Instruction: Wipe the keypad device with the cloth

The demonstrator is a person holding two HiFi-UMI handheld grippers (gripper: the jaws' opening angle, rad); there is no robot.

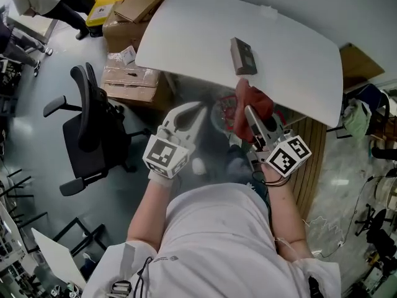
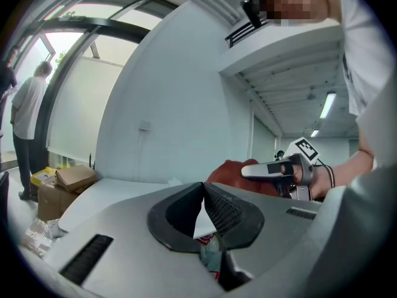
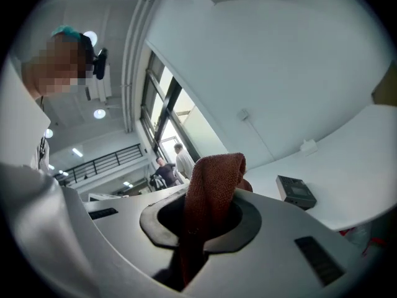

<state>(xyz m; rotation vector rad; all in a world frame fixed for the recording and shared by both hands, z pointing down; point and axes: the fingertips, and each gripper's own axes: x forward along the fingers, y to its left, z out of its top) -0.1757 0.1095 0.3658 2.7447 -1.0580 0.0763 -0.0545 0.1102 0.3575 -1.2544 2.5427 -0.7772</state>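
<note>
cloth (image 3: 211, 185) lower end hidden inside jaws, keypad device (image 1: 243, 56) keys too small

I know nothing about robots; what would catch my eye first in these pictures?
The rust-red cloth stands out, pinched in the right tool by the near edge of the white table. Next comes the small dark keypad device, lying alone on that table. The left tool, shut and empty, is alongside the right one.
</note>
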